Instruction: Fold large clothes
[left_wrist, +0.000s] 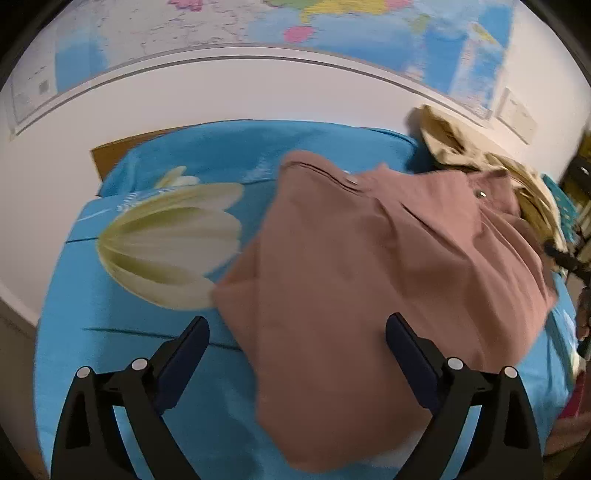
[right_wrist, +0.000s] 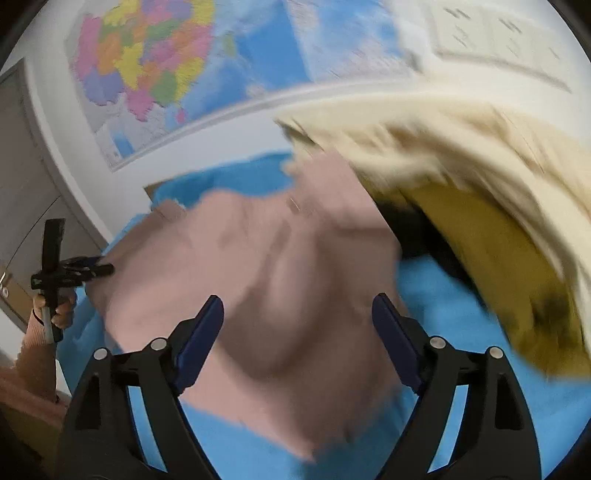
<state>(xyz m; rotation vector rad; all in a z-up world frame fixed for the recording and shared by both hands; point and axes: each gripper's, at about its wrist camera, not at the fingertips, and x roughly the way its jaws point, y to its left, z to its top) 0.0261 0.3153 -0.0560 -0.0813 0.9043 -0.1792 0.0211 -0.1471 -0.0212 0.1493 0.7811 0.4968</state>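
Observation:
A dusty pink garment (left_wrist: 369, 277) with metal snaps lies bunched on the blue bed sheet (left_wrist: 110, 350). In the left wrist view my left gripper (left_wrist: 297, 328) is open above the garment's near edge. Its left finger is over bare sheet and its right finger over the cloth, and nothing is pinched. In the blurred right wrist view the same pink garment (right_wrist: 277, 295) spreads below my right gripper (right_wrist: 297, 308), which is open wide and grips nothing.
A heap of beige and mustard clothes (right_wrist: 480, 221) sits at the bed's far right, also visible as the beige pile (left_wrist: 461, 147). A large white flower print (left_wrist: 173, 243) marks the sheet. A wall map (left_wrist: 332, 22) hangs behind the bed. A hand (right_wrist: 55, 314) shows at the left.

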